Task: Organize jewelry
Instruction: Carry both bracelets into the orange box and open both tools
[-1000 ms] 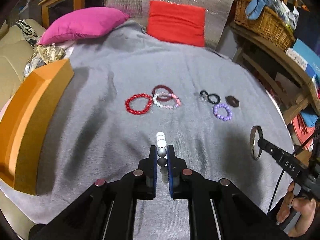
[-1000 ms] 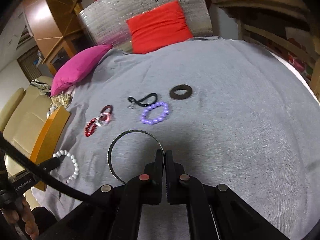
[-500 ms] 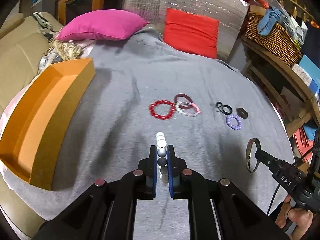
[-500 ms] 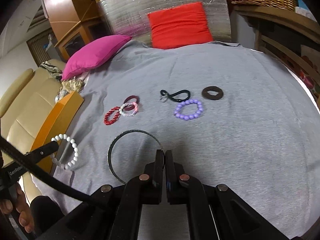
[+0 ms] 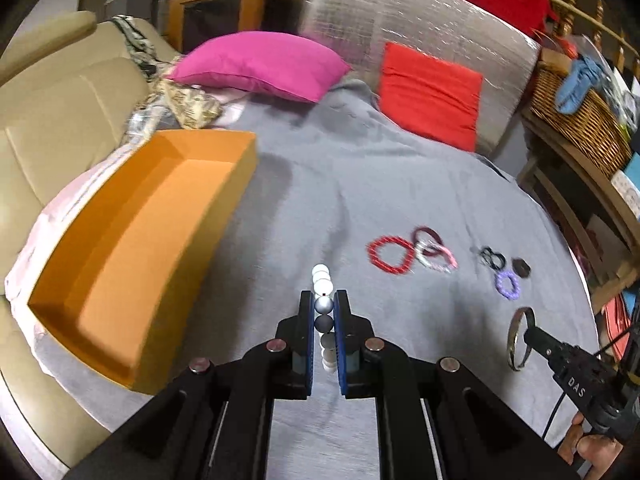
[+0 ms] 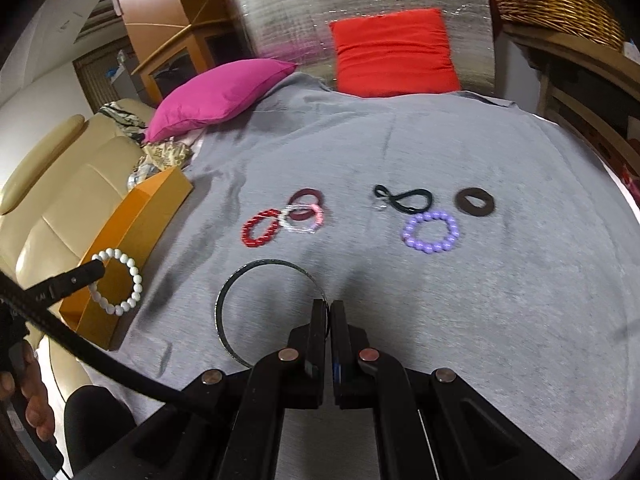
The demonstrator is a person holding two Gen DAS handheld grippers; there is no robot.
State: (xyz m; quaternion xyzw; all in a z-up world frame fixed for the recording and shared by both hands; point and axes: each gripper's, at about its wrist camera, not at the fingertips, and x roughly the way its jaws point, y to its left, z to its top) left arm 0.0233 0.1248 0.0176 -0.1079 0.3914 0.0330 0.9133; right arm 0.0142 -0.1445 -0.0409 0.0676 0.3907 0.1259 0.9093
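left tongs (image 5: 324,300): left view, clamped on the white bead bracelet (image 5: 322,276), edge-on, lower beads hidden between the pads; orange box (image 5: 132,240) blurry, lying left.
right tongs (image 6: 330,308): right view, pinching the thin bangle (image 6: 224,300), near arc cut off by the fingers (image 6: 316,320).

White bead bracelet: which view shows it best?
The right wrist view. There the white bead bracelet shows as a full ring, clamped in the left gripper in front of the orange box. The left wrist view shows it edge-on, a column of beads between that gripper's jaws.
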